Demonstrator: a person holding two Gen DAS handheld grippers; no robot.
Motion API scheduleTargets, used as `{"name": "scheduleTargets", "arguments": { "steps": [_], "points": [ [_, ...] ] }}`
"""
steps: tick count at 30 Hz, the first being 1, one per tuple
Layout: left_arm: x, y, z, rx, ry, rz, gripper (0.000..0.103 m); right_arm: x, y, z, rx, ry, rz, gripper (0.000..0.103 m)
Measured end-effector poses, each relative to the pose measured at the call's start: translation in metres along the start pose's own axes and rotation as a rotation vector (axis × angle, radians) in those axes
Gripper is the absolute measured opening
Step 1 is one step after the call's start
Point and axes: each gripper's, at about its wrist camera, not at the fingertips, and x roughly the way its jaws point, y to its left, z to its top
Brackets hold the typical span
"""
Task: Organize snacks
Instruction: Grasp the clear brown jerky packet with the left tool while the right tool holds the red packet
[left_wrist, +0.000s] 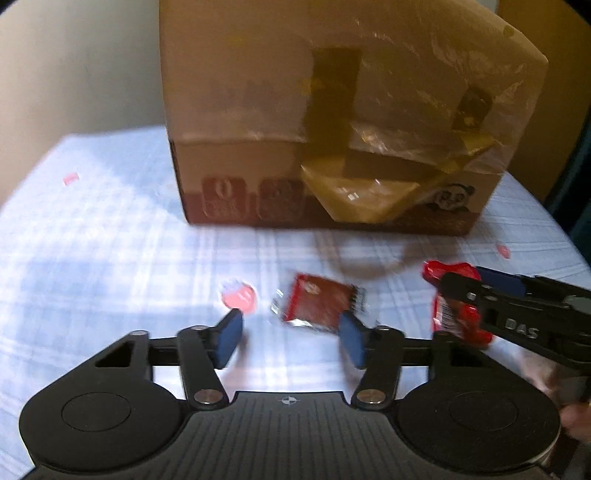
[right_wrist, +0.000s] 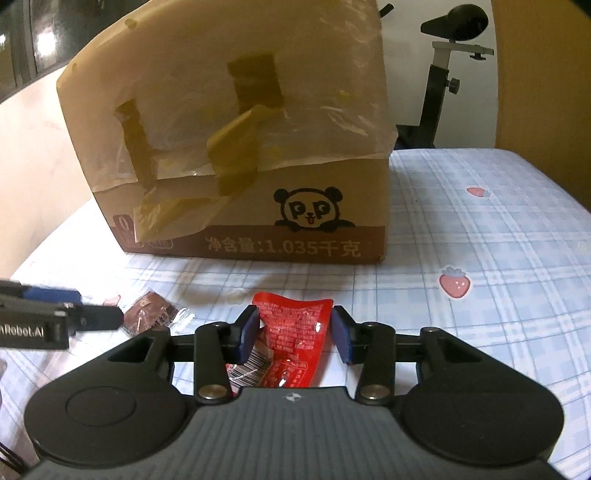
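Cardboard box (right_wrist: 236, 147) with a panda print and loose tape stands on a blue checked cloth (right_wrist: 480, 229) dotted with strawberries. Just in front of the box lie two snack packets. The red packet (right_wrist: 291, 332) sits between the pads of the right gripper (right_wrist: 295, 332), which appear to pinch its sides, barcode end nearest the camera. Left of it, the dark red packet (left_wrist: 317, 306) lies flat; the left gripper (left_wrist: 291, 338) is partly spread, one pad (left_wrist: 352, 341) at the packet's corner, the other clear.

Pale wall (left_wrist: 74, 66), checked strawberry-print bedsheet (right_wrist: 498, 229) (exercise bike (right_wrist: 443, 85) behind)
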Motion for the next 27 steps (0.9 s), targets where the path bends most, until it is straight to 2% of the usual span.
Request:
{"name": "scheduleTargets", "arguments": {
  "steps": [2, 7, 15, 20, 27],
  "points": [
    [0.001, -0.002, -0.002, -0.011, 0.018, -0.030, 0.053, -0.001, 0.000, 0.000, 0.001, -0.002, 0.001, 0.045],
    [0.015, -0.010, 0.001, -0.002, 0.048, -0.030, 0.053, 0.000, -0.002, -0.001, 0.023, -0.005, 0.016, 0.045],
    [0.037, -0.017, 0.020, 0.010, 0.025, -0.010, 0.053, -0.001, -0.004, -0.002, 0.049, -0.011, 0.033, 0.045],
    [0.048, -0.033, 0.026, 0.065, 0.018, 0.006, 0.053, -0.001, -0.005, -0.002, 0.059, -0.013, 0.040, 0.045],
    [0.061, -0.043, 0.034, 0.065, 0.000, -0.006, 0.054, -0.001, -0.007, -0.002, 0.071, -0.015, 0.047, 0.045]
  ]
}}
